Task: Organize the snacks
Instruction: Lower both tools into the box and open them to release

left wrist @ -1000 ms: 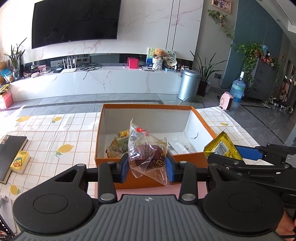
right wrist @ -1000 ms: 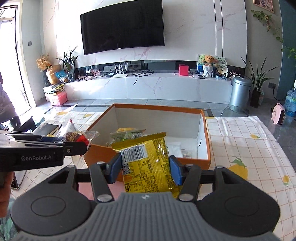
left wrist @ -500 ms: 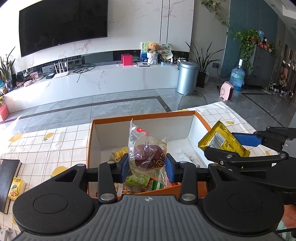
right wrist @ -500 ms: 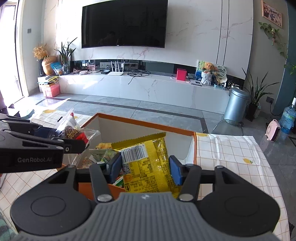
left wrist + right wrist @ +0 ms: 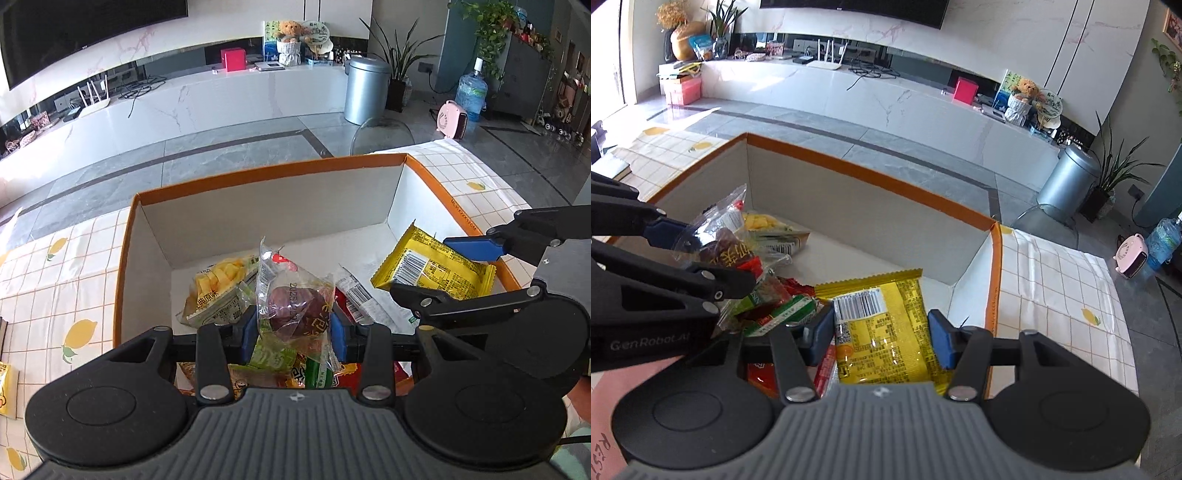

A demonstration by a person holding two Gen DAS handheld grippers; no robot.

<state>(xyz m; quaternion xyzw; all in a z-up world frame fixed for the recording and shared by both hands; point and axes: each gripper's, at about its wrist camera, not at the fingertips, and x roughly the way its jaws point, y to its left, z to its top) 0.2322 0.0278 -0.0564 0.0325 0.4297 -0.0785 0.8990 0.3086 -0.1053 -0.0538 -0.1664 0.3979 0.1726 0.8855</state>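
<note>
My left gripper (image 5: 294,332) is shut on a clear packet with a dark purple snack (image 5: 295,306) and holds it over the orange box (image 5: 266,173). My right gripper (image 5: 881,338) is shut on a yellow snack packet (image 5: 882,325), also above the box, near its right wall. In the left wrist view the yellow packet (image 5: 432,266) hangs between the right gripper's blue pads. In the right wrist view the clear packet (image 5: 720,243) sits in the left gripper at the left. Inside the box lie several other snacks, among them a mango-print packet (image 5: 218,288).
The box stands on a table with a white lemon-print cloth (image 5: 74,295). A small yellow item (image 5: 7,387) lies on the cloth at the far left. Beyond the table are grey floor tiles, a metal bin (image 5: 365,88) and a white TV counter.
Both grippers moved forward and down, from in front of the box to over its inside, each carrying its packet. The views tilted down, so the box's contents now show below the packets.
</note>
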